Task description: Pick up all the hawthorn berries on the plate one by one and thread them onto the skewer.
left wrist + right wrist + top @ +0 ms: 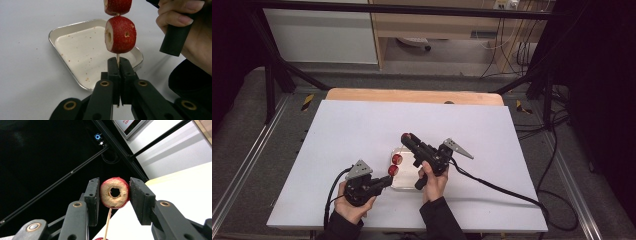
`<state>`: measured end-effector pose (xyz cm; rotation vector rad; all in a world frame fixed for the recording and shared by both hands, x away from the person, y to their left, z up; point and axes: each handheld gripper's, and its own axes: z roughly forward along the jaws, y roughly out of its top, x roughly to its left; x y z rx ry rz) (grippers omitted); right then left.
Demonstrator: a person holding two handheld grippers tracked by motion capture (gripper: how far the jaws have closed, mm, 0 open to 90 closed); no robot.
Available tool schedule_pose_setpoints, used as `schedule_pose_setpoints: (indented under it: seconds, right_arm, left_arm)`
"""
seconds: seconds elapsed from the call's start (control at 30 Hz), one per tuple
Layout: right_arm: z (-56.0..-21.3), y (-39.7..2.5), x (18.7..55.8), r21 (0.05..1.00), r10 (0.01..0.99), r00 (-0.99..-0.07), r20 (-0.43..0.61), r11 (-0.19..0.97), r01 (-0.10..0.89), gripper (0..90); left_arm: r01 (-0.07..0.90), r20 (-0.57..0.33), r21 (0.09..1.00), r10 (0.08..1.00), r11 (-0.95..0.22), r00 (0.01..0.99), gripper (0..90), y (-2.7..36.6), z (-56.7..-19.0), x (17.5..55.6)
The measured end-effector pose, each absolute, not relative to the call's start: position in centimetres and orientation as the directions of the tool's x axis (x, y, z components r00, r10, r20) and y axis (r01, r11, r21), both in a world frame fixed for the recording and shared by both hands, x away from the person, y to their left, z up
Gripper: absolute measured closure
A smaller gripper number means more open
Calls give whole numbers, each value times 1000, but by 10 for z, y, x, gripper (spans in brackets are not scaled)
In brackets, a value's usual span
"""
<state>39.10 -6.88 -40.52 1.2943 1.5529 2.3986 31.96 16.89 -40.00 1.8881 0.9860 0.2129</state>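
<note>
My left gripper (pixel 117 61) is shut on the base of a thin wooden skewer (pixel 117 57) that carries two cored red fruit pieces (pixel 120 35), one above the other. In the high view this gripper (pixel 387 180) sits front left of a shallow metal tray (pixel 406 180), with the skewered fruits (pixel 395 165) over the tray's left edge. My right gripper (pixel 115 189) is shut on a third cored red fruit ring (pixel 115 192), hole facing the camera, with the skewer tip (pixel 108 221) just below it. In the high view the right gripper (pixel 406 137) points up and left above the tray.
The tray (pixel 62 31) holds only crumbs and stains. It rests mid-front on a white table board (pixel 362 130) with a wooden strip (pixel 412 95) at the far edge. The right gripper's cable (pixel 497 187) trails to the right. A black frame stands around the table.
</note>
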Motion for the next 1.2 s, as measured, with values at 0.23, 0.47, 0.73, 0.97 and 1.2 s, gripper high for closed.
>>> schedule_pose_setpoints:
  seconds: [0.23, 0.47, 0.73, 0.97, 1.2]
  right_arm:
    - [-410, -66, 389, 760, 413, -658, 629, -504, 410, 618]
    - [-411, -65, 386, 767, 415, -665, 621, -499, 404, 619]
    - [-420, -57, 379, 771, 408, -669, 621, -472, 428, 620]
    - [-416, -60, 381, 788, 435, -664, 608, -436, 435, 549]
    - [-404, -71, 385, 867, 546, -677, 494, -248, 433, 286]
  left_arm:
    - [553, -269, 809, 710, -200, 650, 883, 167, -401, 320]
    - [549, -277, 816, 712, -181, 645, 884, 168, -400, 320]
    - [547, -279, 821, 721, -163, 634, 884, 168, -400, 322]
    - [540, -259, 823, 729, -177, 633, 884, 172, -403, 324]
    - [534, -224, 819, 740, -210, 634, 883, 175, -407, 327]
